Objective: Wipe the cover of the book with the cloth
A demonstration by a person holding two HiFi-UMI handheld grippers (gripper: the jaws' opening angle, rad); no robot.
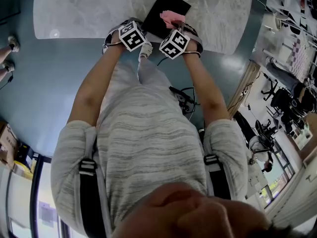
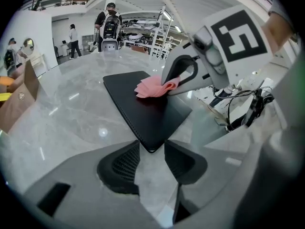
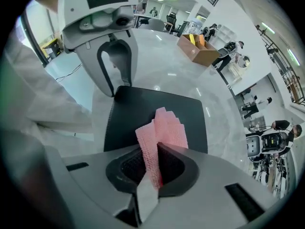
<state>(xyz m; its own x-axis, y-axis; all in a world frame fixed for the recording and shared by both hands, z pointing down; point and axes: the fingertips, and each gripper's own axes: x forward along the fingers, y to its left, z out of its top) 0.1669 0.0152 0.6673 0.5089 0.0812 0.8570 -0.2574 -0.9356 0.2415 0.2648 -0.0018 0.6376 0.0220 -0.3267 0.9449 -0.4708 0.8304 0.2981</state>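
Where the black book (image 1: 159, 10) lies flat on the pale marble bench (image 1: 84, 6), close to the bench's near edge, the pink cloth (image 1: 171, 18) rests on its cover toward the right-hand side. From the right gripper view the cloth (image 3: 167, 127) is a folded wad that fans out over the dark cover (image 3: 136, 106), and its near end is pinched tight in the right tongs (image 3: 155, 150), whose jaws are closed on the fabric. The left gripper view shows the same from the side: the right tongs (image 2: 177, 82) lean down over the book (image 2: 143, 111) with the cloth (image 2: 151, 87) bunched under their tips and lying on the cover. The left tongs (image 2: 152, 146) stand with their jaws apart and nothing pressed between the pads; the book's near corner points straight into the mouth of that gap, and I cannot tell whether the tips touch it. In the right gripper view the left tongs (image 3: 115, 66) stand upright at the book's far left corner, just beside the edge. From the head view the left tongs (image 1: 142, 26) and the right tongs (image 1: 174, 25) sit side by side at the book's near end, each under its marker cube, with the person's bare forearms behind them. Past the bench are a blue-grey floor (image 1: 34, 88), an open cardboard box (image 3: 199, 51) and people standing well away.
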